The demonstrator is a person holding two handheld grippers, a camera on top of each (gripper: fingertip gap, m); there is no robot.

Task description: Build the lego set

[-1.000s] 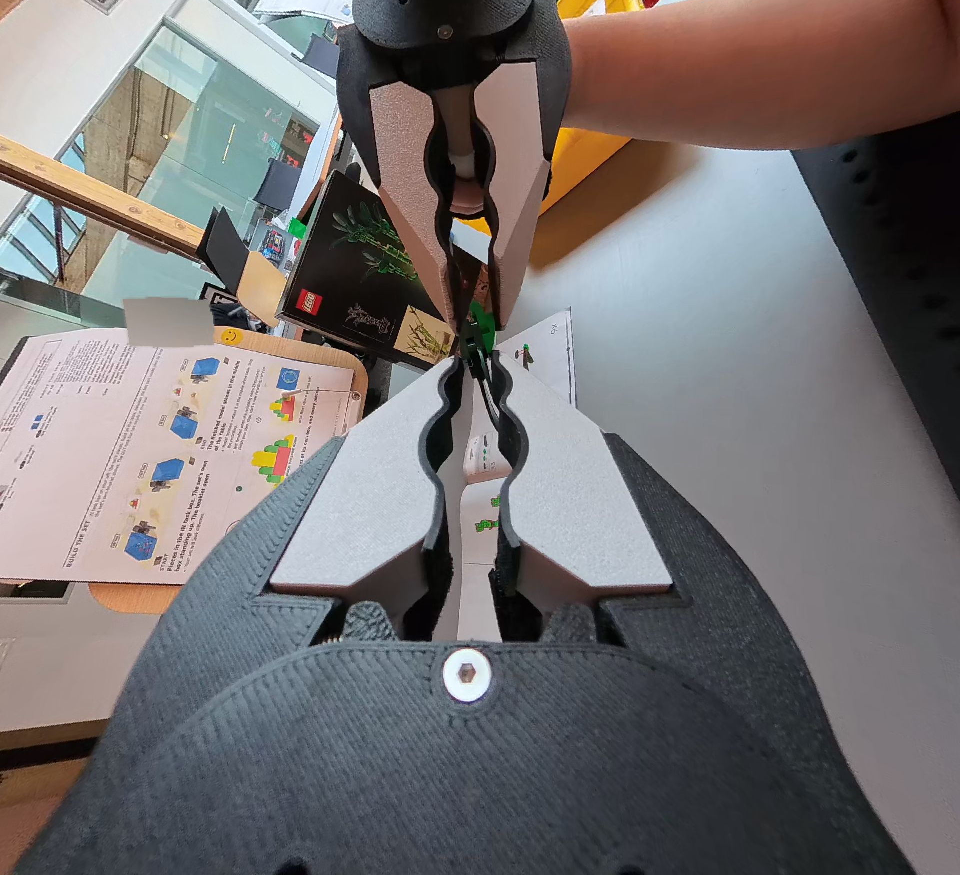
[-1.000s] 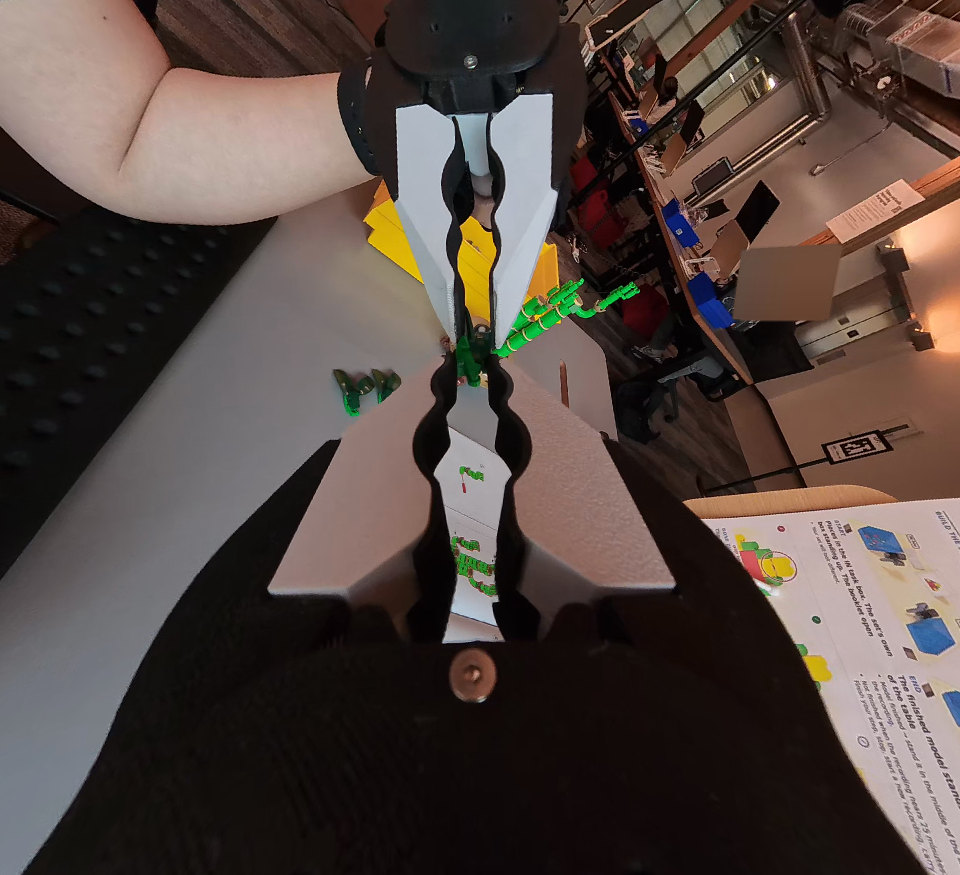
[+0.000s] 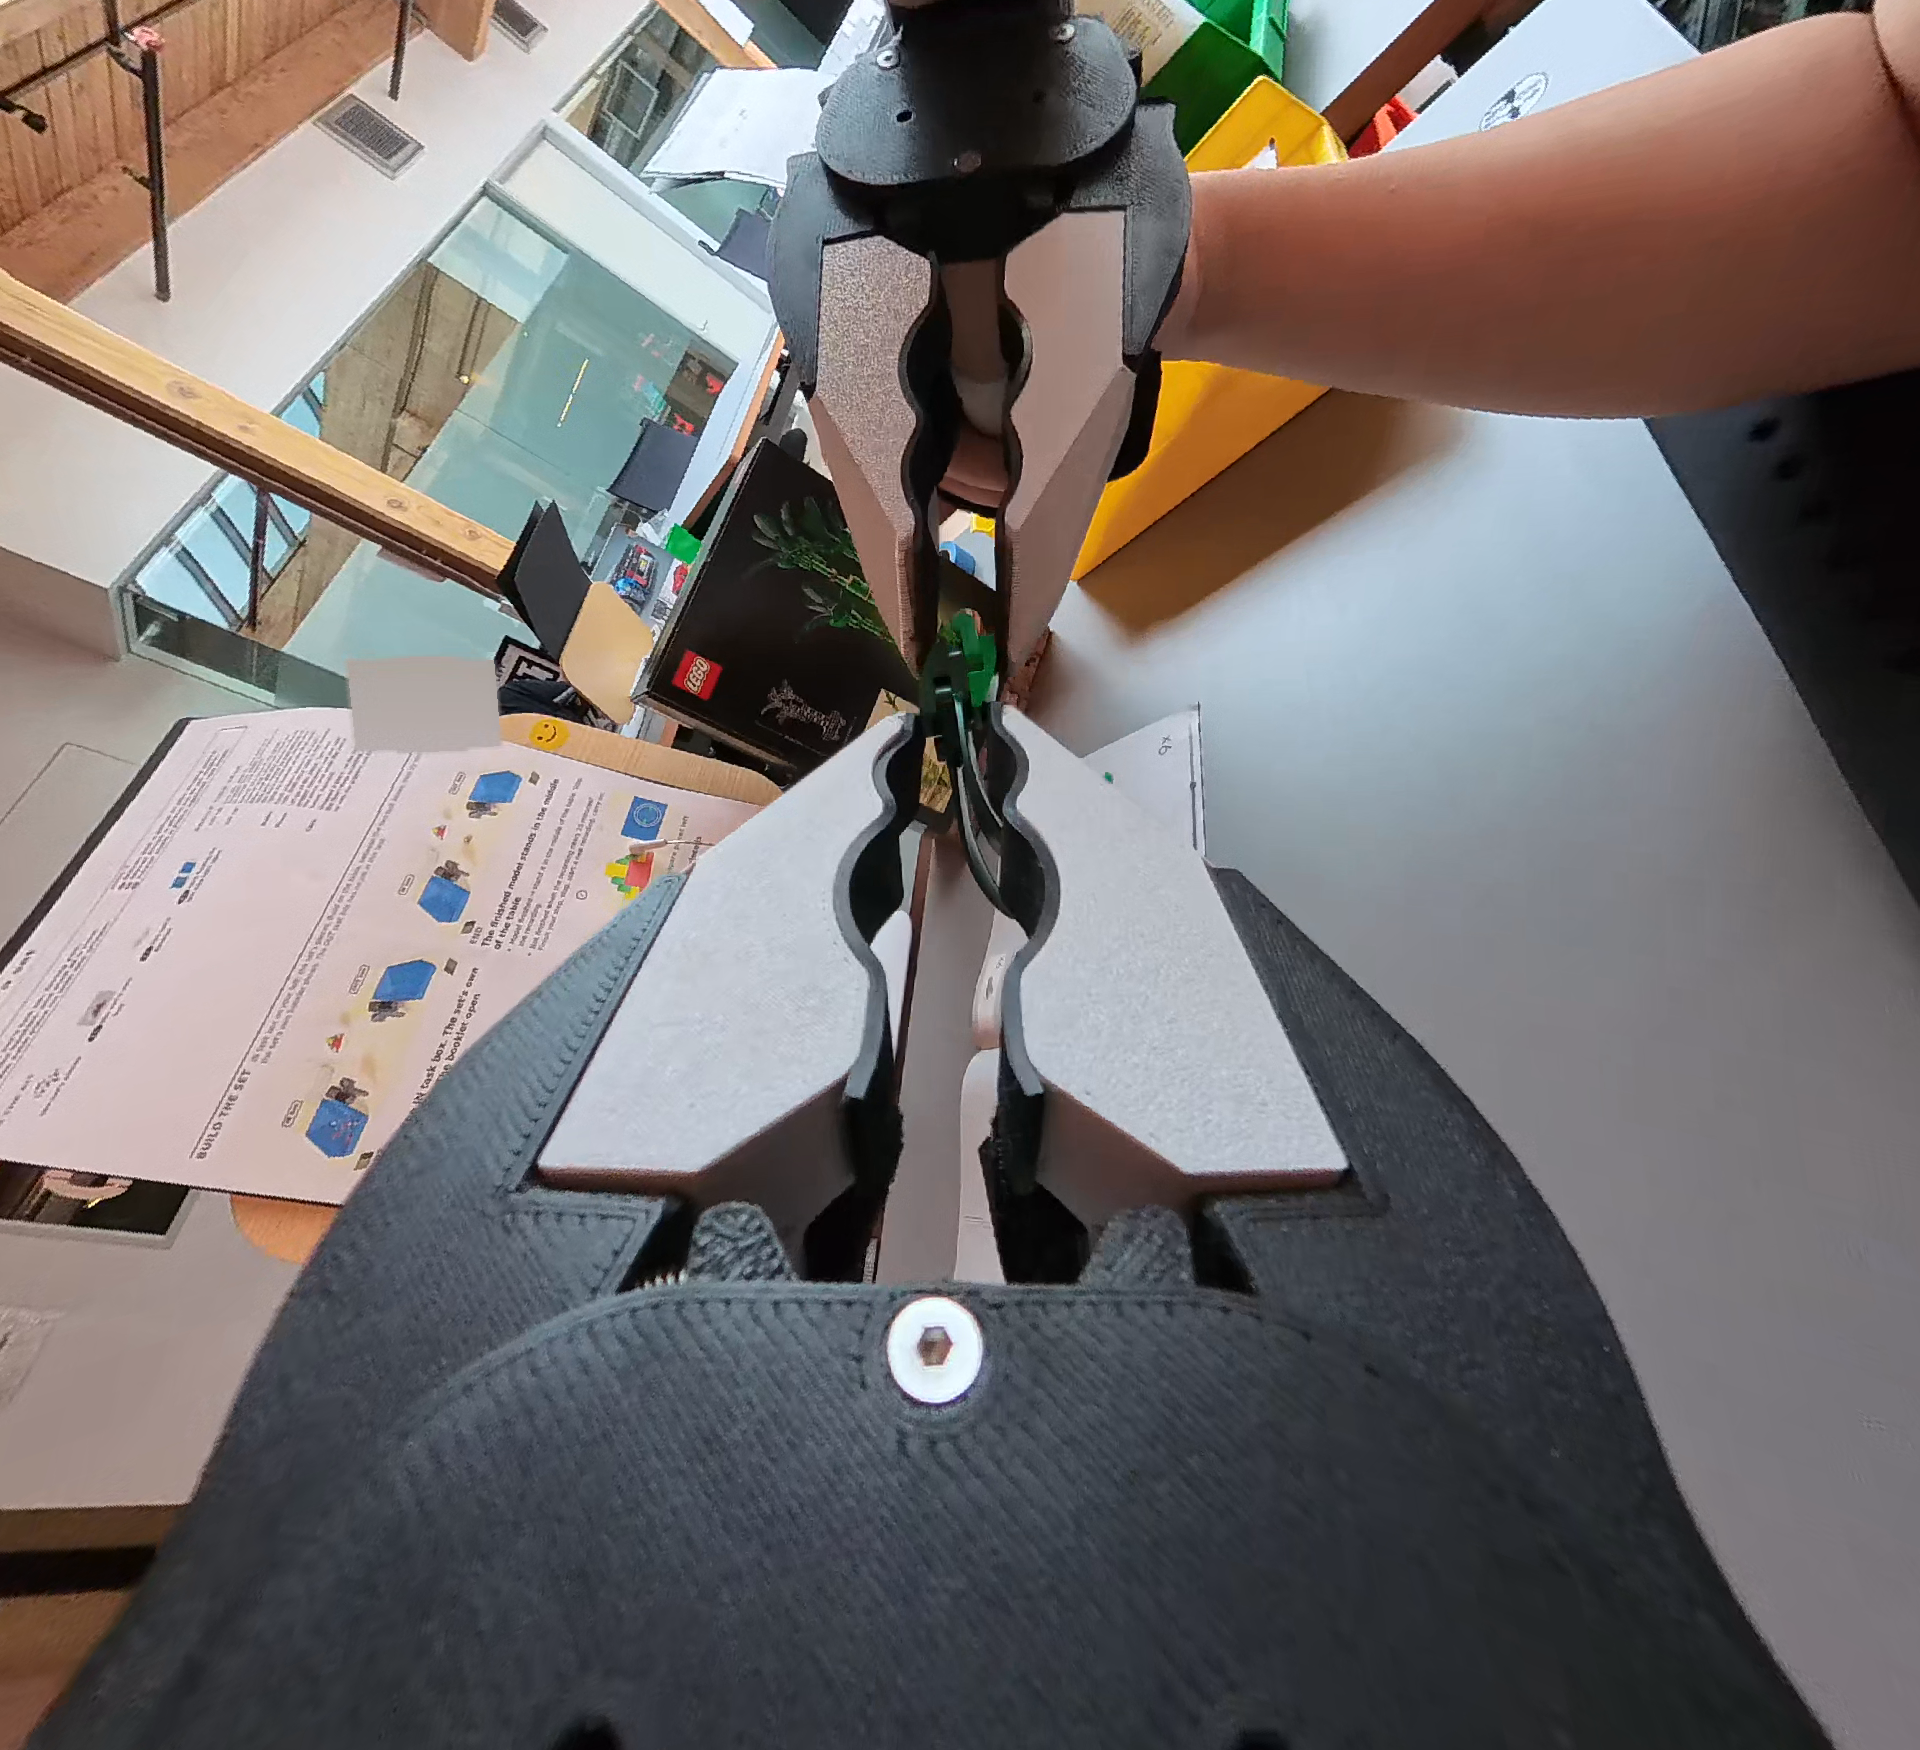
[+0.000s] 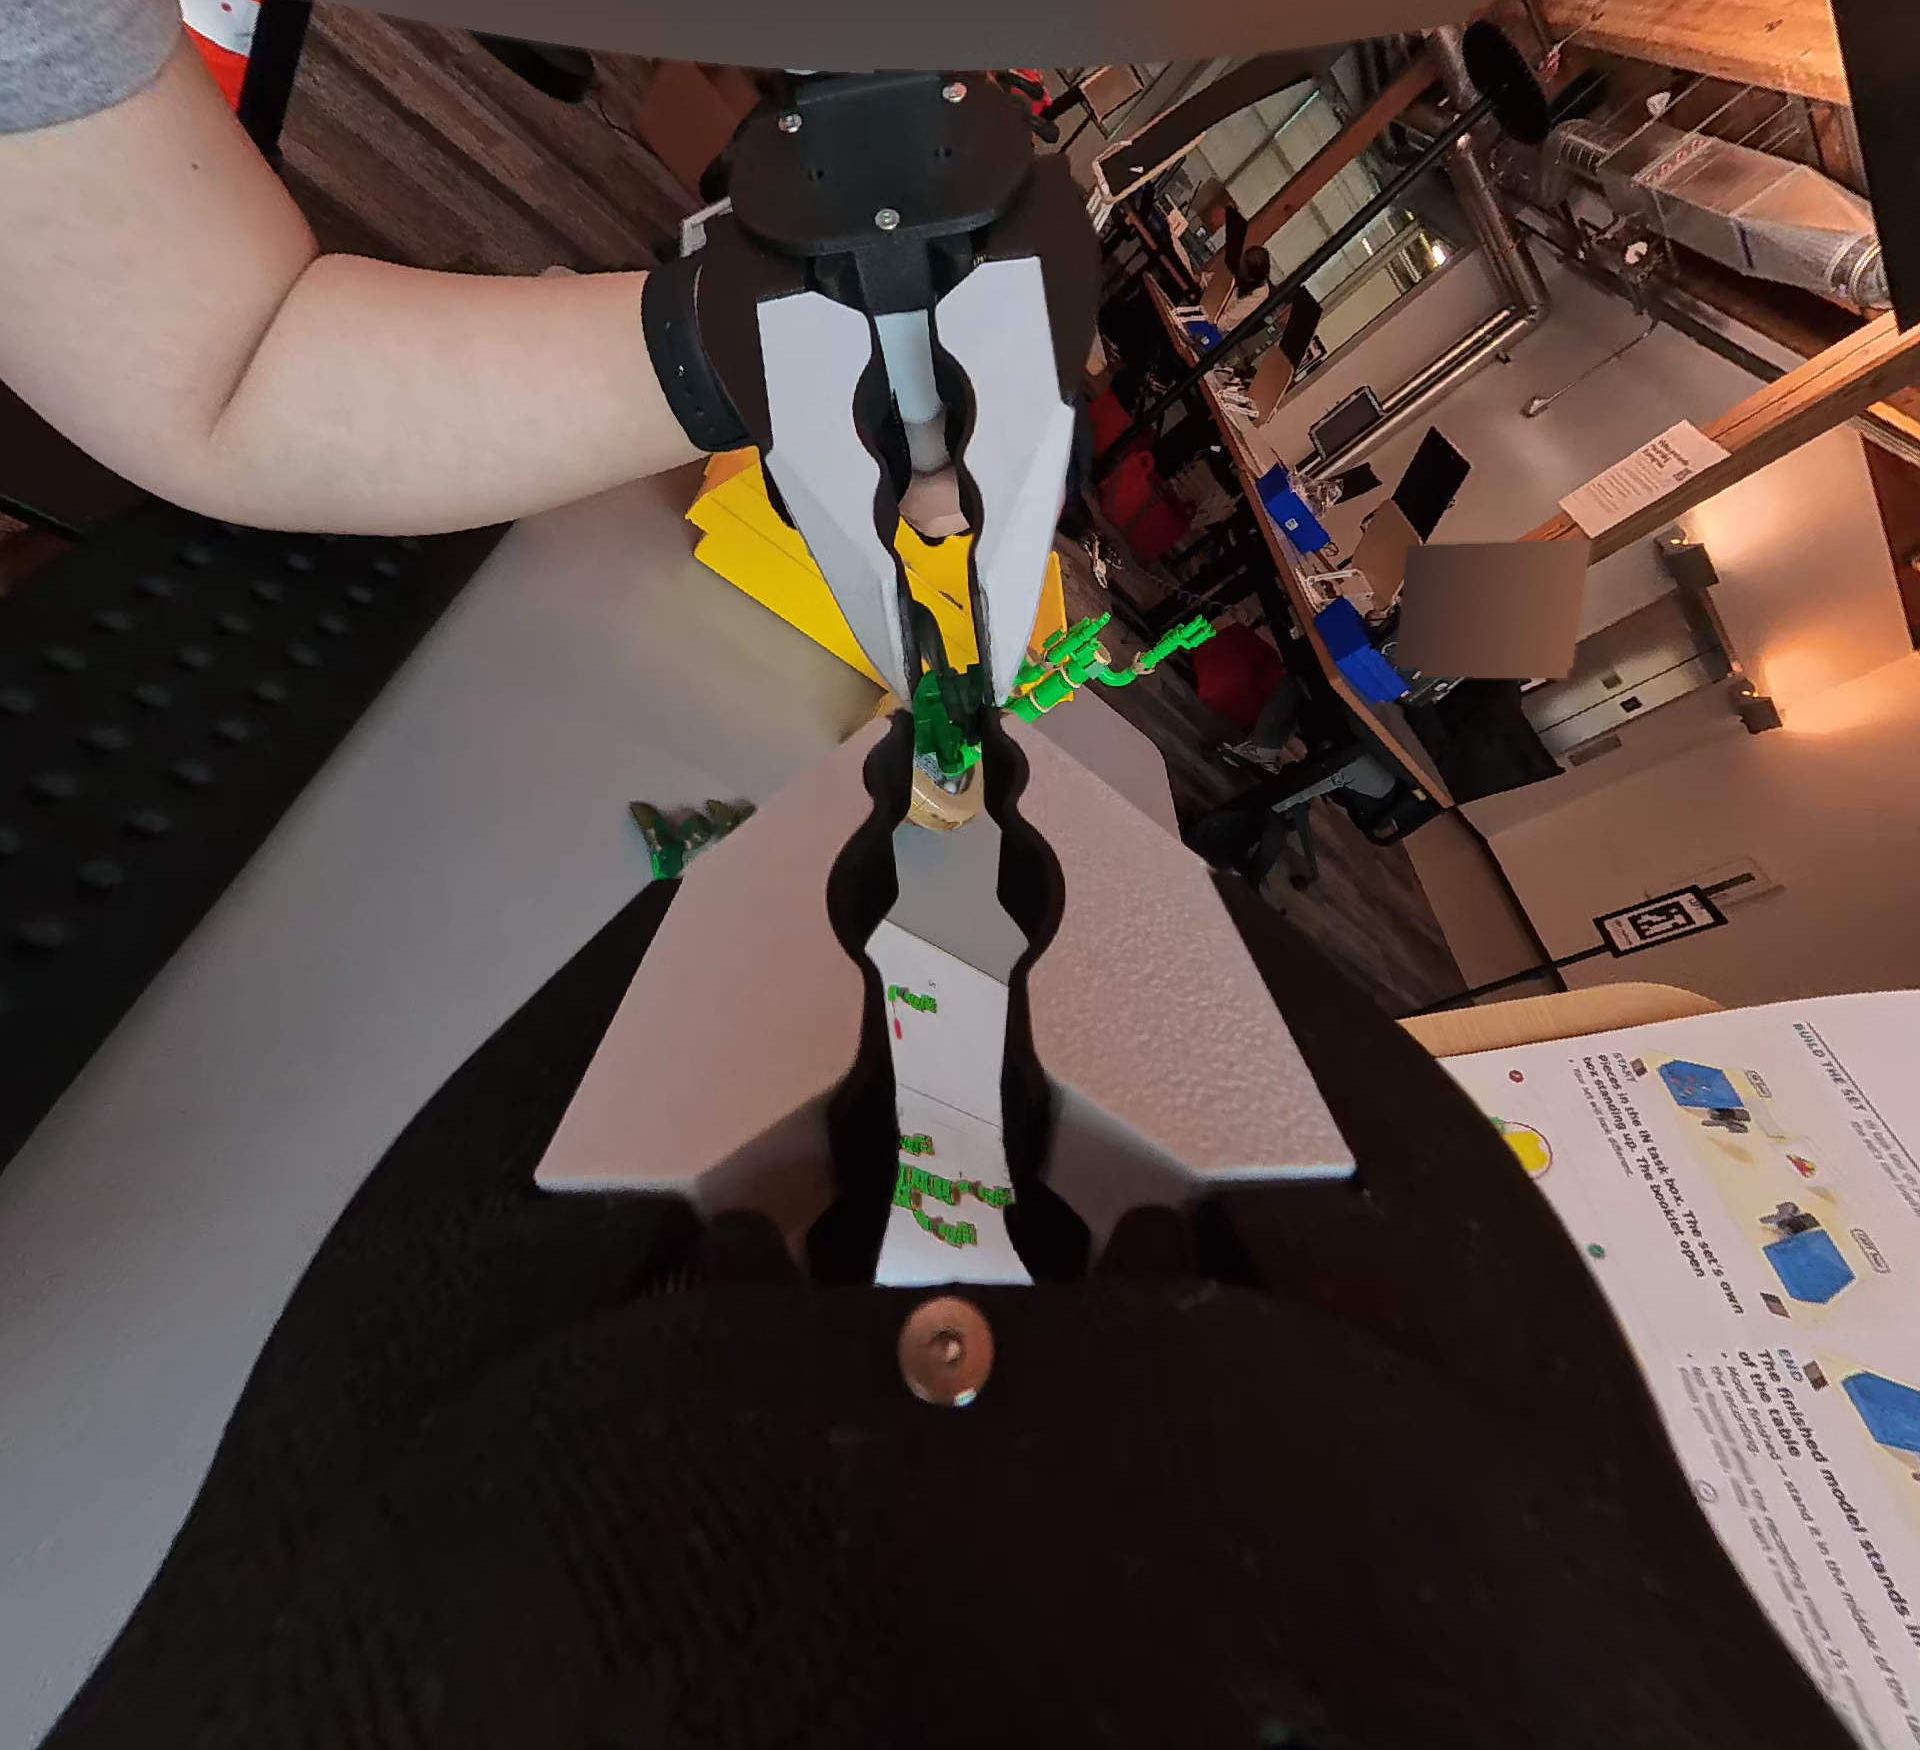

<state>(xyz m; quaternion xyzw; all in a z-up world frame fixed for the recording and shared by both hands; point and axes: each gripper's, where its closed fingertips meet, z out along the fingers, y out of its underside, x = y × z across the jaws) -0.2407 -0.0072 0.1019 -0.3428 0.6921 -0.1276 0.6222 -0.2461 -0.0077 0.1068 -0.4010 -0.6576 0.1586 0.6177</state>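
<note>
Bearing printed label, right gripper (image 3: 961,651) meets left gripper (image 3: 956,729) on green piece (image 3: 961,661).

Matt black ribbed plastic on the left gripper (image 3: 956,734) body, layer lines showing; pale grey fingers (image 3: 748,1004) finely grained, edged in black rubbery lining. Same ribbed black shell on the right gripper (image 4: 951,734), with a shiny metal hex screw (image 4: 943,1349) at the centre. Glossy green plastic lego pieces (image 4: 943,713) pinched between both tips. Smooth, matt pale grey table top (image 3: 1507,765). Printed white paper instruction sheet (image 3: 312,921), flat and low-sheen. Glossy black cardboard lego box (image 3: 769,620). Shiny yellow plastic bin (image 3: 1205,433). Bare, visibly grained wooden beam (image 3: 239,443). Dimpled black rubbery mat (image 4: 135,713).
</note>
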